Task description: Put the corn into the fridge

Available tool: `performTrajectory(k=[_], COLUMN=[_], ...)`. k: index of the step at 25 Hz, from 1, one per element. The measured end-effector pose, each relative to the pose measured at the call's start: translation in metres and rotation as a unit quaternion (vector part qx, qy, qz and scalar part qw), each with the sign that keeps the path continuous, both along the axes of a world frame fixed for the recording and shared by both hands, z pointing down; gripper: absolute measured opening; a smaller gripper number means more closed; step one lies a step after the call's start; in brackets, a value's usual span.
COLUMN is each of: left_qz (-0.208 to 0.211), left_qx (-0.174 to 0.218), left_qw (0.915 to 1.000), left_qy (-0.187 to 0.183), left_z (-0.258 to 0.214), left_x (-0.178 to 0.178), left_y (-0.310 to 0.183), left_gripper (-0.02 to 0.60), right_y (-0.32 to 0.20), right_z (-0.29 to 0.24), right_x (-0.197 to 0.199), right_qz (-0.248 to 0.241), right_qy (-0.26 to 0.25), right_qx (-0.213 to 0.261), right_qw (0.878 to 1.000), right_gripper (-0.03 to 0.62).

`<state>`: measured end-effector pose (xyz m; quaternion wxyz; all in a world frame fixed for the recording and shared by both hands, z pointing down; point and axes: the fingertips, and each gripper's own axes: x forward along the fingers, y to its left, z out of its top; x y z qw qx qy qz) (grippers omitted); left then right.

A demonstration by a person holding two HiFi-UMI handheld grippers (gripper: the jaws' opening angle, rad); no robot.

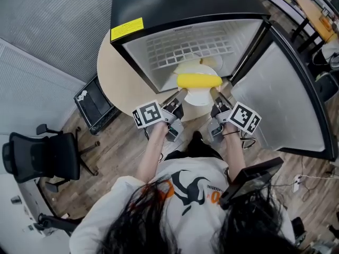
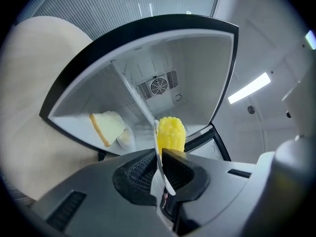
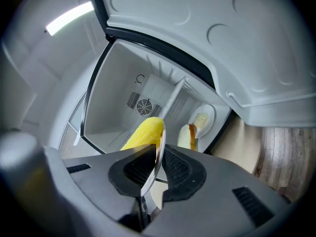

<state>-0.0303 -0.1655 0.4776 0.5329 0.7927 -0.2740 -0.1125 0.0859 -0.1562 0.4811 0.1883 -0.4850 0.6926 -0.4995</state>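
Clamping the plate (image 1: 200, 97) of corn (image 1: 199, 81), left tool (image 2: 160, 156) and right tool (image 3: 159, 151) face the fridge (image 1: 180, 4), label (image 1: 126, 29) illegible.

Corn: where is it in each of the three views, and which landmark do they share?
Head view: corn at centre, lying crosswise on the plate.
Left gripper view: corn low centre, end-on above the jaws.
Right gripper view: corn low centre, above the jaws.
Shared landmark: the open fridge behind it.
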Motion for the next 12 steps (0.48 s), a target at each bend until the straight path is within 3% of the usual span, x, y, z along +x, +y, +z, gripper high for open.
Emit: performTrajectory(k=[12], left_qz=[-0.024], left_qx=[-0.002], left_qw=[0.9997], left_qy=[0.008], left_z=[-0.007], left_x=[0.012], left_y=[-0.059], left_gripper=[0.028], right_y=[-0.065], right_z=[-0.010], right_x=[0.013], right_qz=[-0.021], right_qy=[0.001], right_qx=[0.009], right_qw=[1.000], right_gripper=[0.043])
